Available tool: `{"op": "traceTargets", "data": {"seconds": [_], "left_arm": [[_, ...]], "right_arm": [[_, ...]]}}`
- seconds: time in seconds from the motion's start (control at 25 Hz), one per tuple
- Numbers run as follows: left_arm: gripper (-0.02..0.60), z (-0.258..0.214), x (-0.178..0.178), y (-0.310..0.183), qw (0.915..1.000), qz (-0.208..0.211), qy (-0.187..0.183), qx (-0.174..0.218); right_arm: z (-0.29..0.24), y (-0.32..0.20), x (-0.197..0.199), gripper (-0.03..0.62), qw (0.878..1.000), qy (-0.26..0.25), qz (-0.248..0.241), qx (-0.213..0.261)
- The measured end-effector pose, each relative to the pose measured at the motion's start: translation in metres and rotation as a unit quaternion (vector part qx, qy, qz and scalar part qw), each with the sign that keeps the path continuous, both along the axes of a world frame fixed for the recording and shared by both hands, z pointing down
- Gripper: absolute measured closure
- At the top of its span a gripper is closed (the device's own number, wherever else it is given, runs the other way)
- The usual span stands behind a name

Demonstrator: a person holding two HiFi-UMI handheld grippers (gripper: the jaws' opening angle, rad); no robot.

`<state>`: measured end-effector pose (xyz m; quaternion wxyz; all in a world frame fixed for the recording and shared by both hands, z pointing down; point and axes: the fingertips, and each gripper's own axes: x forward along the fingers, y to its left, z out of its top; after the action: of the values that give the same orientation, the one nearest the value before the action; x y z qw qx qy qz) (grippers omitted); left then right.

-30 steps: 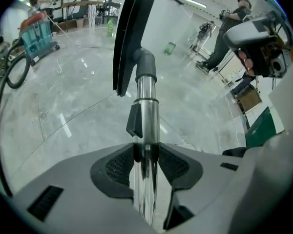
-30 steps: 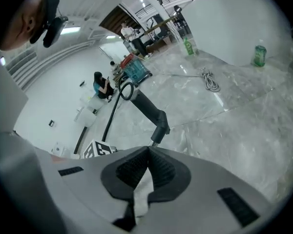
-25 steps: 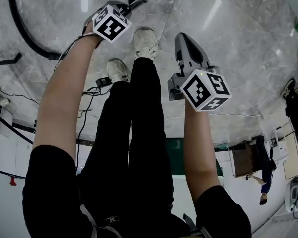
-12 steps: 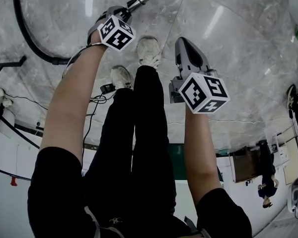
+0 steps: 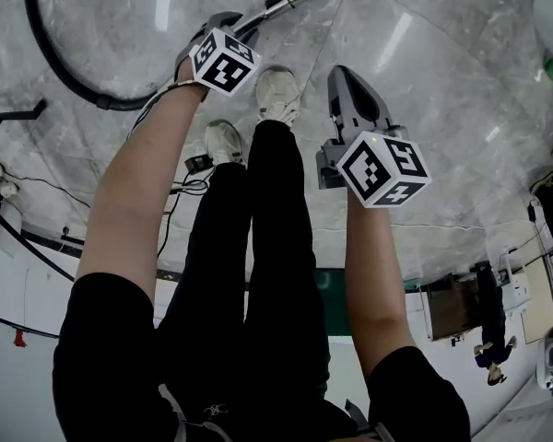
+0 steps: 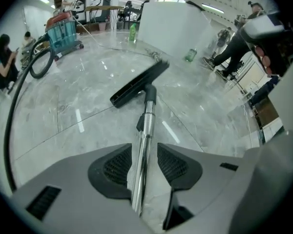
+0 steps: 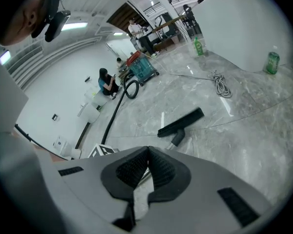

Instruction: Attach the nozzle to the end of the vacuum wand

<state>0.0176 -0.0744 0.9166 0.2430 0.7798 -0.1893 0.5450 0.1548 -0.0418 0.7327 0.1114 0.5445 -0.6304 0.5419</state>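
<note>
Grey marble floor (image 5: 461, 90), person standing over it with a gripper in each hand, white shoes (image 5: 276, 90) below. Left gripper (image 6: 145, 155): the two ribbed pads are clamped on the chrome vacuum wand (image 6: 147, 108), which runs up the gap between them; the left pad lies against the tube, and on the right side a thin sliver of floor shows beside it. The wand slopes away and down from this gripper toward the floor. The nozzle (image 6: 136, 86), a long flat black floor head, sits at the wand's far end, its black neck meeting the chrome tube, and lies crosswise on the marble well ahead of both grippers; in the head view it shows at the very top edge. Right gripper (image 7: 148, 150): fingers pressed together tip to tip, nothing between them, held off to the right of the wand and apart from it. A black hose (image 5: 83, 95) arcs across the floor on the left side. Farther off, a teal vacuum canister (image 6: 63, 30) on wheels, a green bottle (image 6: 132, 32) standing on the floor, and a seated person (image 6: 0, 65) at the left edge.
</note>
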Motion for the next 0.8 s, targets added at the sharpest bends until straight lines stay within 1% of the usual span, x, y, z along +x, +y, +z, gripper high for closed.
{"op": "traceTargets", "data": {"seconds": [0.08, 0.12, 0.24, 0.28, 0.32, 0.4, 0.56, 0.6, 0.72, 0.8], "left_arm": [[0.431, -0.013, -0.006, 0.002, 0.9999, 0.004, 0.008, 0.009], [0.431, -0.022, -0.008, 0.000, 0.9998, -0.004, 0.014, 0.015], [0.433, -0.065, -0.015, -0.012, 0.9968, -0.053, 0.048, 0.037], [0.469, -0.084, -0.017, -0.016, 0.9945, -0.072, 0.060, 0.046], [0.569, -0.105, -0.020, -0.019, 0.9918, -0.091, 0.070, 0.056], [0.572, -0.152, -0.024, -0.020, 0.9862, -0.120, 0.091, 0.068], [0.574, -0.265, -0.034, -0.029, 0.9721, -0.165, 0.130, 0.104], [0.574, -0.297, -0.038, -0.031, 0.9687, -0.174, 0.137, 0.112], [0.574, -0.395, -0.050, -0.023, 0.9625, -0.190, 0.147, 0.126], [0.574, -0.461, -0.059, -0.008, 0.9591, -0.197, 0.153, 0.134]], "right_arm": [[-0.007, -0.001, -0.005, 0.577, 1.000, 0.006, -0.004, 0.005], [-0.012, -0.002, -0.008, 0.577, 1.000, 0.011, -0.004, 0.009], [-0.032, -0.009, -0.013, 0.577, 0.999, 0.031, -0.005, 0.028], [-0.040, -0.011, -0.016, 0.577, 0.999, 0.040, -0.005, 0.035], [-0.051, -0.012, -0.019, 0.577, 0.998, 0.048, -0.005, 0.043], [-0.080, -0.015, -0.025, 0.579, 0.996, 0.065, -0.005, 0.063], [-0.168, -0.029, -0.037, 0.580, 0.986, 0.116, 0.003, 0.121], [-0.195, -0.032, -0.041, 0.580, 0.984, 0.119, 0.013, 0.135], [-0.281, -0.035, -0.055, 0.580, 0.980, 0.093, 0.054, 0.166], [-0.344, -0.032, -0.069, 0.579, 0.975, 0.106, 0.050, 0.187]]}}
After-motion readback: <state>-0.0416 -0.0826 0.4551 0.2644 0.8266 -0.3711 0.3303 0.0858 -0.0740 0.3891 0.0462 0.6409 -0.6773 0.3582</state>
